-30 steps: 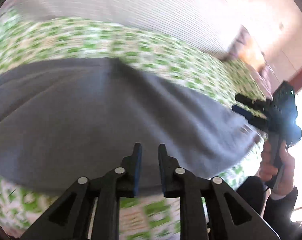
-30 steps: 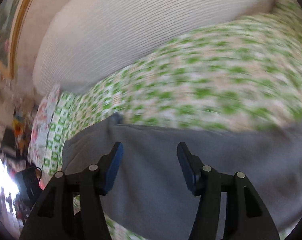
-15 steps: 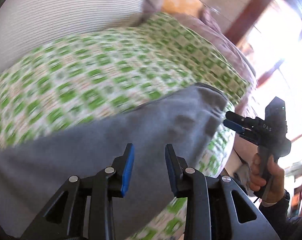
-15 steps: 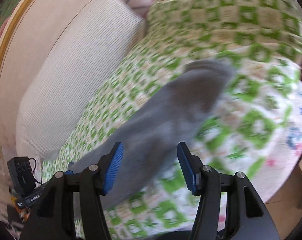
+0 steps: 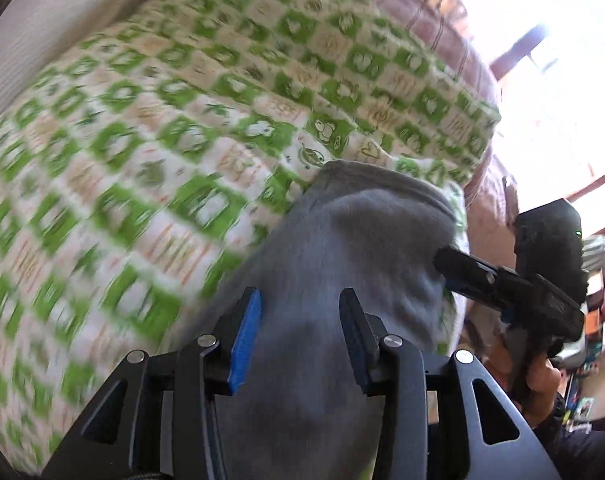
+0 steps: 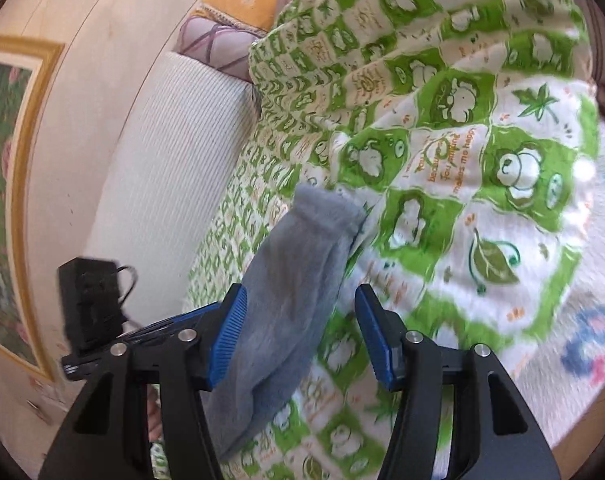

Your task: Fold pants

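Observation:
Grey pants [image 5: 362,232] lie in a long strip on a green and white patterned bedspread [image 5: 162,140]. My left gripper [image 5: 300,294] hovers over the strip a little short of its hemmed end. Its jaws are opening, with cloth below them and nothing pressed between the pads. In the right wrist view the same pants [image 6: 302,248] run away from me toward their end. My right gripper [image 6: 301,290] stands open above them, its left blue pad close to the cloth edge. In the left wrist view the right gripper [image 5: 446,260] points at the pants' right edge, held by a hand.
A white ribbed cushion [image 6: 174,140] stands along the wall behind the bed. A framed picture [image 6: 6,200] hangs on the left. Patterned pillows [image 6: 218,40] lie at the bed's far end. A bright window [image 5: 562,60] and the bed's edge lie to the right.
Both views have swept along the pants from their wide middle to the narrow hemmed end. My left gripper's jaws have widened. The right gripper has come close to the pants' edge.

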Available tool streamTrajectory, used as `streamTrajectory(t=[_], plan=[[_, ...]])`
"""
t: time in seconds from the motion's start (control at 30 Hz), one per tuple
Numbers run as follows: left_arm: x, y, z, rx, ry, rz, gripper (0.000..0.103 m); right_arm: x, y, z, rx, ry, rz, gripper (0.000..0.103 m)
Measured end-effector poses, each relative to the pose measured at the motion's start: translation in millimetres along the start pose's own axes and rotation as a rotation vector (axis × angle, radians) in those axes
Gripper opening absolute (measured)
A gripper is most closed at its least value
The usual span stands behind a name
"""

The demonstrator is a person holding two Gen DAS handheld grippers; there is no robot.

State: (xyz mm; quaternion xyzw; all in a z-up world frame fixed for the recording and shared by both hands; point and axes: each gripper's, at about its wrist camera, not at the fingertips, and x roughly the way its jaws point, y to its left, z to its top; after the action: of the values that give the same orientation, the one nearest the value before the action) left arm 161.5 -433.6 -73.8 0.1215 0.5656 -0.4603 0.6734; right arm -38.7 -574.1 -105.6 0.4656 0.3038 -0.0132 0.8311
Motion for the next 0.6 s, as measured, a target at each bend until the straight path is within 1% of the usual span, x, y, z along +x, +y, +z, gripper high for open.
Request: streamTrajectory(t=[0.03,0.1,0.2,0.27,0.33,0.37,0.4,0.43,0.5,0.6], plan=[[11,-1,9,0.009,0.015,-0.002,0.044,3,-5,2,0.012,0.006,0.012,0.058],[24,-4,19,0.023,0.039,-0.018,0.054,4,-10,3,0.023,0.007,0.043,0.058],[40,-12,32,0.061,0.04,0.011,0.058,6,-10,5,0.011,-0.001,0.077,0.057],[48,-15,38,0.073,0.051,0.02,0.058,8,-10,5,0.004,-0.002,0.084,0.048],[53,-19,41,0.088,0.048,0.024,0.057,12,-11,5,0.002,0.004,0.073,0.044],[53,-22,41,0.106,0.048,0.028,0.05,13,-10,5,-0.004,0.001,0.073,0.034],[52,-25,40,0.126,0.046,0.025,0.038,13,-11,5,-0.008,0.0,0.068,0.027],[53,-28,42,0.134,0.043,0.024,0.032,13,-14,5,0.0,-0.001,0.062,0.011],[48,-32,39,0.157,0.028,0.038,0.02,12,-16,4,0.013,0.0,0.078,0.011],[32,-31,37,0.157,-0.006,0.009,0.012,6,-8,2,-0.011,-0.006,0.086,0.011]])
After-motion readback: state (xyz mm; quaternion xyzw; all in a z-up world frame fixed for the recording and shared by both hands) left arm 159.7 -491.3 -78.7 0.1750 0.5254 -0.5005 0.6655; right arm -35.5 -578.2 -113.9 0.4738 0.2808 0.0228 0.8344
